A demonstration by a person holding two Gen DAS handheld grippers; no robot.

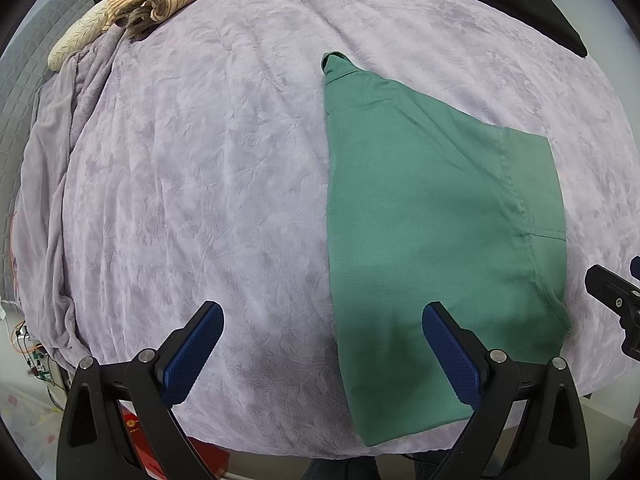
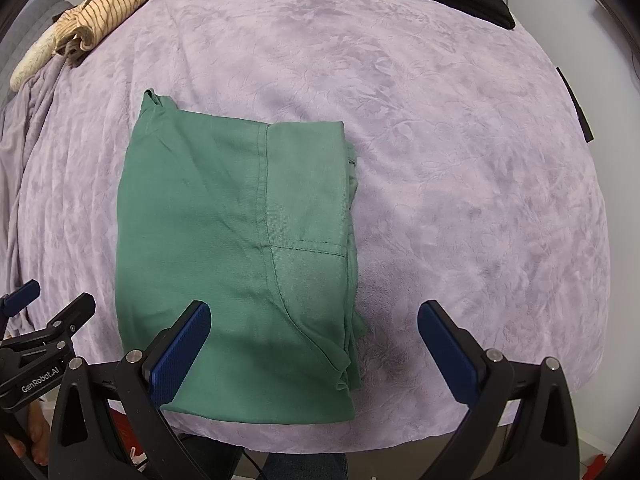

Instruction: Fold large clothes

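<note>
Risk of snagging only the top layer of the green garment (image 2: 224, 240) and dragging the fold apart, given the loose stacked edges along its right side. Risk too of sliding the whole bundle off the bed (image 2: 460, 160), lying as it does close to the near edge on plush lilac fabric. Folded into a compact rectangle, seams showing, collar corner poking out at the far left. Left claw (image 1: 324, 356) spread wide, empty; right claw (image 2: 314, 356) likewise wide, empty, hovering above the garment's near end.
</note>
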